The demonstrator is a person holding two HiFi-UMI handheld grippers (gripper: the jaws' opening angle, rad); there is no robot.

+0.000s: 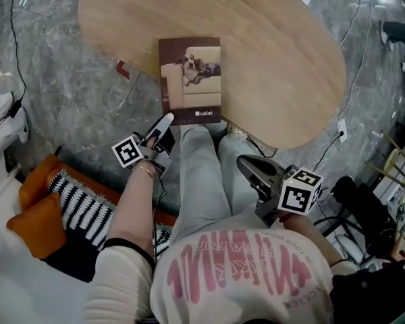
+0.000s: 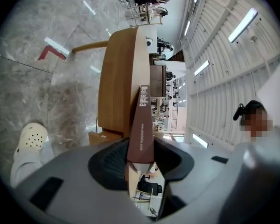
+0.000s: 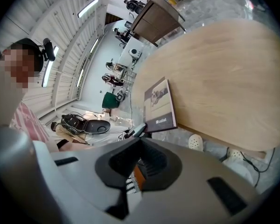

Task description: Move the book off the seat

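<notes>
A brown book (image 1: 190,79) with a dog on a sofa on its cover lies flat on the oval wooden table (image 1: 277,59). Its near left corner hangs over the table's edge. My left gripper (image 1: 163,123) is shut on that near edge. In the left gripper view the book's spine (image 2: 141,120) runs edge-on between the jaws of the left gripper (image 2: 141,160). My right gripper (image 1: 246,164) hovers above the person's lap, shut with nothing in it. The right gripper view has the book (image 3: 158,104) ahead of the right gripper (image 3: 139,160), apart from it.
The person's grey-trousered legs (image 1: 209,174) reach under the table. An orange seat with an orange cushion (image 1: 34,228) and a black-and-white striped cushion (image 1: 81,208) lies at the lower left. Cables and dark gear (image 1: 364,214) sit at the right on the marble floor.
</notes>
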